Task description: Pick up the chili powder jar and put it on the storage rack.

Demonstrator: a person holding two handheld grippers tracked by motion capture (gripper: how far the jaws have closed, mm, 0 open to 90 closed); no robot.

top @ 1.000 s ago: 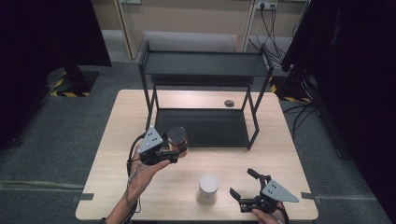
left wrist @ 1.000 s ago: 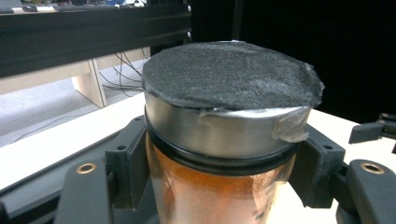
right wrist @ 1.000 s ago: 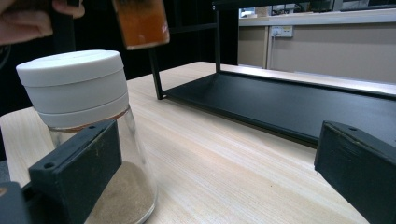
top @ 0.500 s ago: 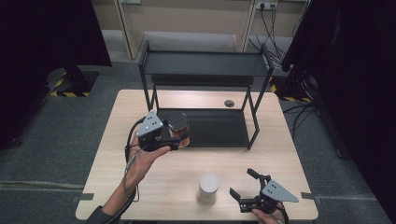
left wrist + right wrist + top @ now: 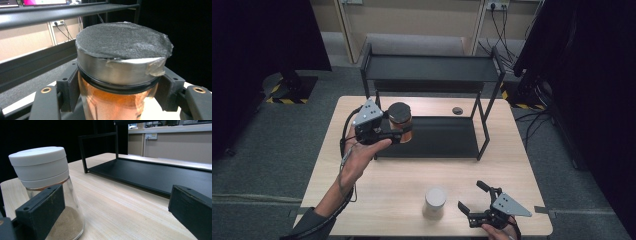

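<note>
While my left tool clamps the amber jar aloft over the black rack's lower shelf, my right tool rests spread wide on the counter, just beside the white-capped jar.

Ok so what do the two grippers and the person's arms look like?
Both the left gripper and the right gripper are black, with blocky two-part jaws and a grey three-cornered plate on top. A black cable trails from the left one along the forearm, which ends in a dark sleeve.
</note>
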